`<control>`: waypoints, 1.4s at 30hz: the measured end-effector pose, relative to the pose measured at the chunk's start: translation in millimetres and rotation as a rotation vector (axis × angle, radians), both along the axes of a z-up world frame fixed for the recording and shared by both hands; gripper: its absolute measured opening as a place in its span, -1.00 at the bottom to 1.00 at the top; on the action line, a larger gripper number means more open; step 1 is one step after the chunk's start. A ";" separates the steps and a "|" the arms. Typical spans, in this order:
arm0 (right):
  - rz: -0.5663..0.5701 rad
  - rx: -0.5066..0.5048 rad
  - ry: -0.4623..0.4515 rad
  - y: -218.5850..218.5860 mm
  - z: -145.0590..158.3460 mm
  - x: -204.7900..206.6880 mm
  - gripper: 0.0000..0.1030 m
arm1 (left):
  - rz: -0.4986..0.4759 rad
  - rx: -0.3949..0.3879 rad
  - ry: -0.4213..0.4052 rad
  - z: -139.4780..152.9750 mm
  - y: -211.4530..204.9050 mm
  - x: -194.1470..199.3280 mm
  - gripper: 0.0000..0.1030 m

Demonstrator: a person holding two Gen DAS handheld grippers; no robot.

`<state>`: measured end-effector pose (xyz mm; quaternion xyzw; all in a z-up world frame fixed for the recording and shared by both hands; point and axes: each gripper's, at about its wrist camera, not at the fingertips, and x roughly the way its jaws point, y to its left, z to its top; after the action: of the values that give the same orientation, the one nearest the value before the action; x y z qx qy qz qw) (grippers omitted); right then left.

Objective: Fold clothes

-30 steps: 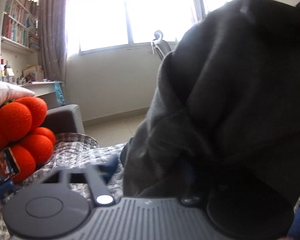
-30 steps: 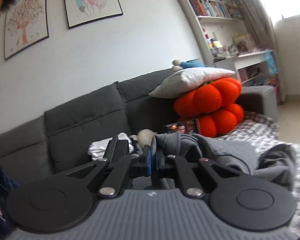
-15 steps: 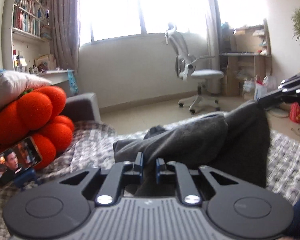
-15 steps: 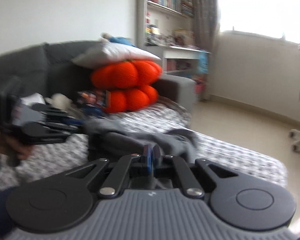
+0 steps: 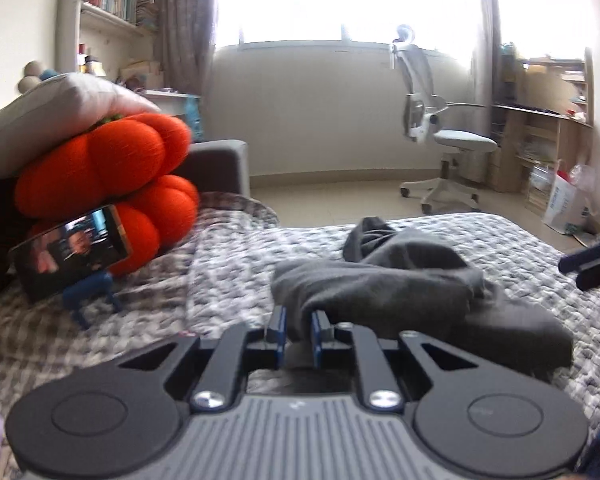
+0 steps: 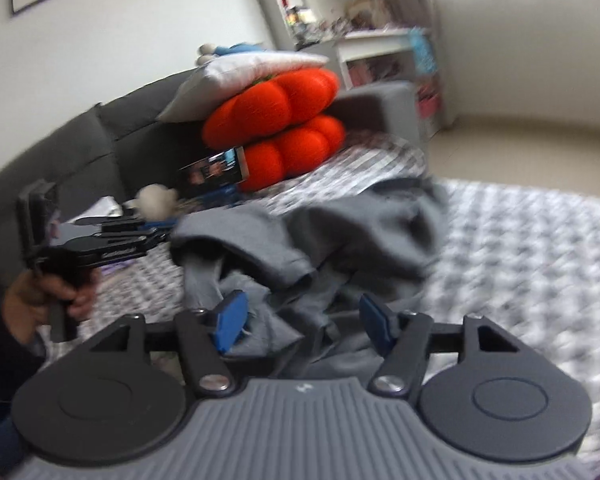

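Note:
A dark grey garment (image 5: pixel 400 280) lies bunched on the grey patterned blanket (image 5: pixel 228 264); it also shows in the right wrist view (image 6: pixel 332 232). My left gripper (image 5: pixel 298 330) is nearly closed, pinching a fold of the garment at its near edge. It also shows in the right wrist view (image 6: pixel 156 236), at the garment's left end. My right gripper (image 6: pixel 300 324) is open, its blue pads on either side of loose fabric without clamping it. Its fingers (image 5: pixel 592 264) show at the right edge of the left wrist view.
Two orange pumpkin cushions (image 5: pixel 112 184) under a white pillow (image 5: pixel 56 116) sit on the grey sofa (image 6: pixel 80 148). A phone on a blue stand (image 5: pixel 72 248) leans by them. A white office chair (image 5: pixel 440 144) and wooden shelves (image 5: pixel 548 140) stand beyond.
The garment, held up a second ago, has come down onto the blanket. My right gripper has opened and let go of it. My left gripper stays pinched on the fabric.

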<state>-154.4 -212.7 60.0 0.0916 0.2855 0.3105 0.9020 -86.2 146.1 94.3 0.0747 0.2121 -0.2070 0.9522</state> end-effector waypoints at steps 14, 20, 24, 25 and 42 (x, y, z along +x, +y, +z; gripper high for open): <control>0.190 -0.030 0.067 45.4 -24.8 -0.3 0.29 | -0.303 0.282 -0.231 -9.9 -75.9 -39.4 0.58; 0.232 -0.110 0.065 59.3 -33.3 4.6 0.29 | -0.138 0.172 -0.117 4.1 -50.7 -1.8 -0.84; 0.207 -0.171 0.055 70.5 -42.2 10.5 0.29 | 0.015 -0.019 -0.057 26.2 -2.5 19.4 -0.87; 0.203 -0.181 0.049 73.9 -43.3 11.8 0.29 | 0.046 -0.046 -0.044 28.5 7.2 23.5 -0.87; 0.198 -0.343 -0.092 92.8 -53.6 15.6 -0.69 | 0.168 -0.076 0.128 -37.9 21.8 57.0 -0.71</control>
<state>-138.9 -119.9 6.4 -0.1061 0.3003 0.3485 0.8816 -29.1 167.9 56.4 0.0071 0.2698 -0.1389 0.9528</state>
